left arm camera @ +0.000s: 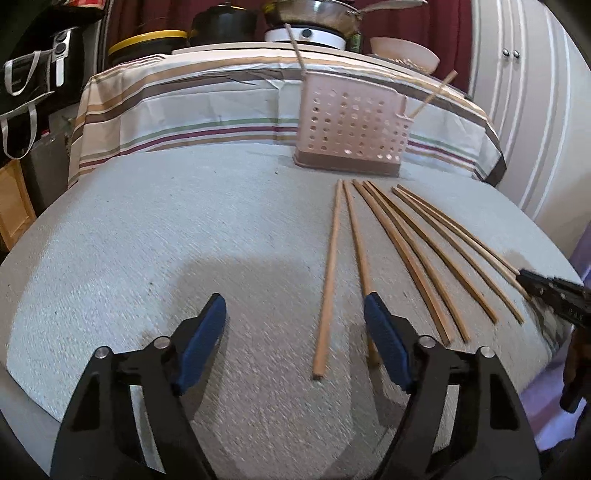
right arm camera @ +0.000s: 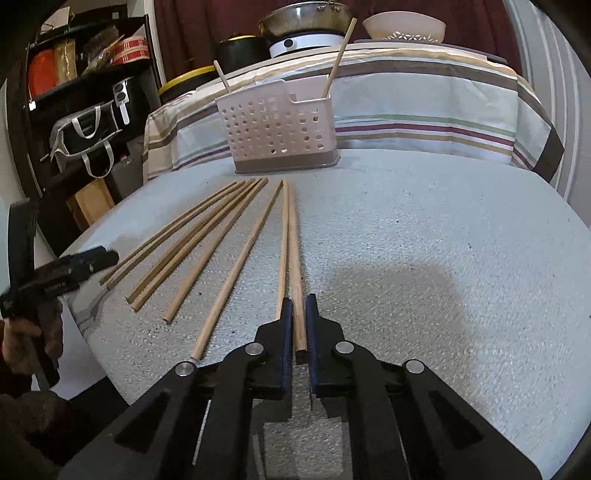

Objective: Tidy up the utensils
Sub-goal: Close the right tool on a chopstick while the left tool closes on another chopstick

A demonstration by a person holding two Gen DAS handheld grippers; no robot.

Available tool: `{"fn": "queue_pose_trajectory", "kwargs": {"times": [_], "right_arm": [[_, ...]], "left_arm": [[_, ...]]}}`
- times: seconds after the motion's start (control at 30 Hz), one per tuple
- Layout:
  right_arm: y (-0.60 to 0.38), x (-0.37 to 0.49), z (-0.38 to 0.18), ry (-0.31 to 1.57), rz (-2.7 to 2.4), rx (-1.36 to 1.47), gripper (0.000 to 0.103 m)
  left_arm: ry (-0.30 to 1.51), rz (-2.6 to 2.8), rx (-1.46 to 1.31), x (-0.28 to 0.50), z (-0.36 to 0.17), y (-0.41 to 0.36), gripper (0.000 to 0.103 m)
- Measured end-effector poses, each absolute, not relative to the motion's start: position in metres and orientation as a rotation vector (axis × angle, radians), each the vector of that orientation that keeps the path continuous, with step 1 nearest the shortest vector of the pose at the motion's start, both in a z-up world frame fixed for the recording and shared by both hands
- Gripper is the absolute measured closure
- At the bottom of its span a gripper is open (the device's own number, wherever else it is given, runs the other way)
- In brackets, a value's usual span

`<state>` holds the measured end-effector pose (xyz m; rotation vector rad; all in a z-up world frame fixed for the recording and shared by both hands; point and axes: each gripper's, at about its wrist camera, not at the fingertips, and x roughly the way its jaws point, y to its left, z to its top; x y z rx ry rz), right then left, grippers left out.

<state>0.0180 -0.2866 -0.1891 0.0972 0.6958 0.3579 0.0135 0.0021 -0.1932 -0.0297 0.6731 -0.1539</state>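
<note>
Several wooden chopsticks (left arm camera: 417,254) lie fanned out on the grey table (left arm camera: 184,229), in front of a pink perforated utensil holder (left arm camera: 351,122). Two chopsticks stand upright in the holder (right arm camera: 280,125). My left gripper (left arm camera: 294,299) is open low over the table. The leftmost chopstick (left arm camera: 328,273) lies between its blue pads, untouched, and a second stick runs under the right finger (left arm camera: 384,332). My right gripper (right arm camera: 298,306) is shut on the near end of the rightmost chopstick (right arm camera: 293,240). In the left wrist view the right gripper (left arm camera: 528,278) shows at the right edge.
Behind the holder stands a surface under a striped cloth (left arm camera: 221,107), carrying a pan (left arm camera: 314,14), a black pot (left arm camera: 221,22) and a pale bowl (right arm camera: 404,24). A shelf with bags (right arm camera: 85,125) stands at the left and a white cabinet (left arm camera: 524,92) at the right.
</note>
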Motion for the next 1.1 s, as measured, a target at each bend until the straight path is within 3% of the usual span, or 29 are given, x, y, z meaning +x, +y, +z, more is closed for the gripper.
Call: {"fn": "queue_pose_trajectory", "kwargs": {"times": [0.17,0.43,0.6,1.1], "right_arm": [[-0.284,0.012,-0.19,0.671,0.354,0.113,0.096],[-0.286,0.004,-0.189,0.623,0.339,0.142,0.096],[-0.286,0.001,-0.191,0.611,0.334,0.161,0.096],[-0.29,-0.015,-0.162,0.504,0.317,0.18,0.096]], "left_arm": [[0.671,-0.172,0.005,0.006,-0.198,-0.005,0.049],[0.646,-0.165,0.025,-0.003,-0.201,-0.008,0.082],[0.636,-0.17,0.053,-0.006,-0.203,-0.013,0.093],[0.572,-0.159,0.068,-0.014,-0.185,-0.012,0.097]]}}
